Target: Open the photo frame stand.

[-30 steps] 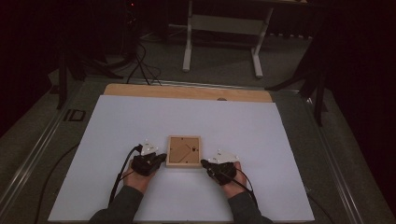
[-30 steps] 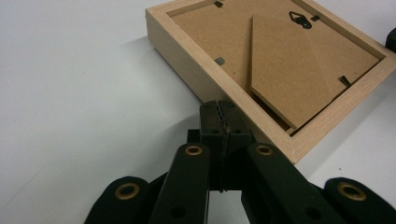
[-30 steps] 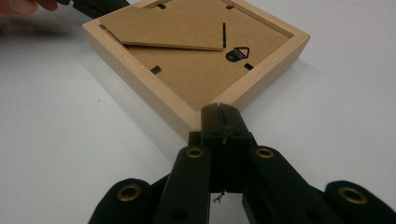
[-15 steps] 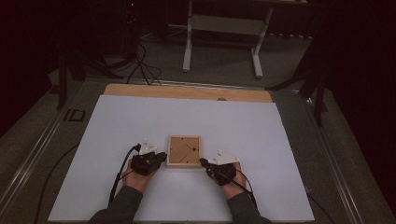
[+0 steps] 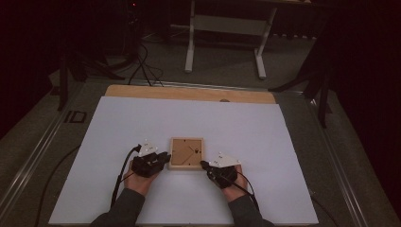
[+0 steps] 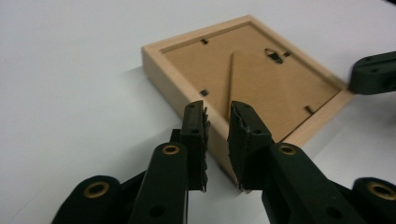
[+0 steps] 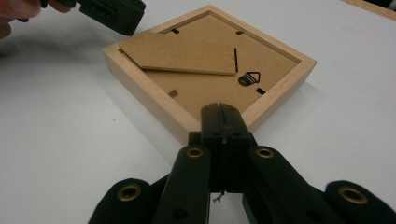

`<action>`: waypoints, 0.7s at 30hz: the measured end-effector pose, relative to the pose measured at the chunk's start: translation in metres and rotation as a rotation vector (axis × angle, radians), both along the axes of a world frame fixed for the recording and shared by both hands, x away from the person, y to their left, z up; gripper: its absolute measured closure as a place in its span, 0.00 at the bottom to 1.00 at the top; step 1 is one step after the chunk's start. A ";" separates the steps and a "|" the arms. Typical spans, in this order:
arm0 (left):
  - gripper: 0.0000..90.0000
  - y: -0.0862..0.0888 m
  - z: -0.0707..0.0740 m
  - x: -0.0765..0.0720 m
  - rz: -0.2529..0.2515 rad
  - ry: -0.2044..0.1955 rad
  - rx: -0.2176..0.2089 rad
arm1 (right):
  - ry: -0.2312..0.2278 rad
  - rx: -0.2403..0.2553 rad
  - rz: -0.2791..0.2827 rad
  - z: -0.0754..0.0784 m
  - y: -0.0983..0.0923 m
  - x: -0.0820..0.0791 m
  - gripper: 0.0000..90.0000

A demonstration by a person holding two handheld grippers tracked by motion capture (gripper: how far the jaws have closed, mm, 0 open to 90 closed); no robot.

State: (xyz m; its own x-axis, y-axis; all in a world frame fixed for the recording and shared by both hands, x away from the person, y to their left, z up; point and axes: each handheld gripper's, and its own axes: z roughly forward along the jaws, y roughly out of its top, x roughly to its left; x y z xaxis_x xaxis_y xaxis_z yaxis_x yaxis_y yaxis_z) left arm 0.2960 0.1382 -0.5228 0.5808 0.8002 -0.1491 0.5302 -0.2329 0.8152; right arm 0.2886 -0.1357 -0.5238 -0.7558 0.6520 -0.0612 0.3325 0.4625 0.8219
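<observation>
A small square wooden picture frame (image 5: 187,152) lies face down on the white table top, its brown backing board (image 6: 252,74) facing up. The backing's fold-out stand flap (image 7: 182,53) is lifted slightly. My left gripper (image 5: 166,156) is at the frame's near left corner. Its jaws (image 6: 217,114) have just been opening and stand slightly apart, with nothing pinched between them. My right gripper (image 5: 203,164) is at the near right corner. It is shut (image 7: 222,109), with its tips against the frame's rim and nothing held.
A white sheet (image 5: 236,123) covers the table, with a bare wooden strip (image 5: 189,93) along its far edge. Beyond the table are a white stand (image 5: 227,23) and floor cables (image 5: 142,61). A cable trails from each gripper toward the near edge.
Hardly anything differs in the high view. The frame and both hands stay where they were.
</observation>
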 end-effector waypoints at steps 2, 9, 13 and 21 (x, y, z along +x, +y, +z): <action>0.81 -0.002 0.003 0.000 -0.014 -0.009 -0.003 | 0.001 0.003 0.000 0.000 0.000 0.000 1.00; 0.62 -0.010 0.008 0.003 -0.036 -0.008 -0.011 | 0.002 0.010 -0.002 -0.001 0.000 0.001 1.00; 0.53 -0.020 0.009 0.004 -0.043 -0.023 0.023 | 0.002 0.013 -0.002 -0.001 0.000 0.001 1.00; 0.48 -0.039 0.007 0.006 -0.063 -0.050 0.105 | 0.001 0.016 0.001 -0.001 -0.001 0.001 1.00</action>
